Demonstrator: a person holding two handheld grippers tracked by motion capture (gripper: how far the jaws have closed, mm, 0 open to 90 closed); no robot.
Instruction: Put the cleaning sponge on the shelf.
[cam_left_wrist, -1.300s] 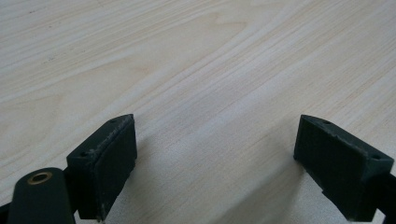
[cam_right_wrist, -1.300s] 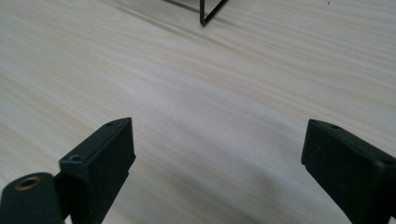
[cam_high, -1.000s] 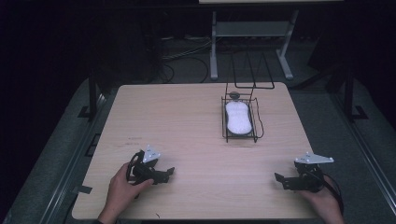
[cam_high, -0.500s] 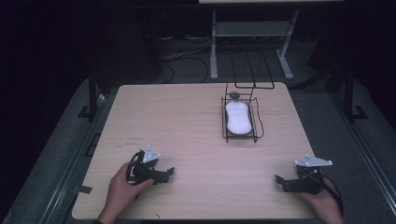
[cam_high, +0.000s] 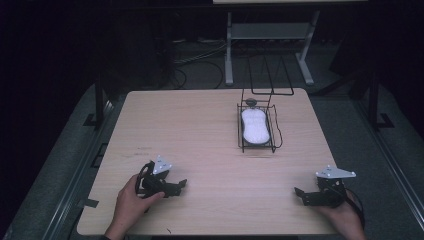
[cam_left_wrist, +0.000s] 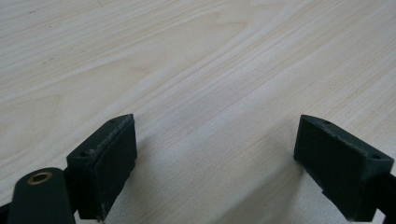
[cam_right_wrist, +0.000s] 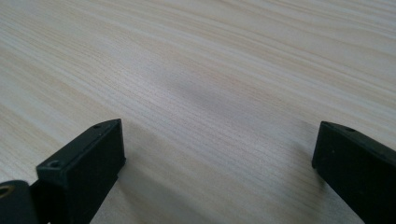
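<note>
On the near edge of the wooden table (cam_high: 200, 130), the left gripper (cam_high: 181, 185) and right gripper (cam_high: 298, 193) rest, jaws spread apart, well short of the wire basket (cam_high: 240, 131) holding a white object (cam_high: 254, 127).

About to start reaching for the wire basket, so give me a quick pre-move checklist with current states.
1. Left gripper jaws open, nothing between them: ok.
2. Right gripper jaws open, nothing between them: ok.
3. Black wire basket standing on the light wooden table, far right part: ok.
4. White oval object lying inside the basket: ok.
5. Bare tabletop between both grippers and the basket: ok.
6. Small dark item at the basket's far end, what it is: cannot tell.
</note>
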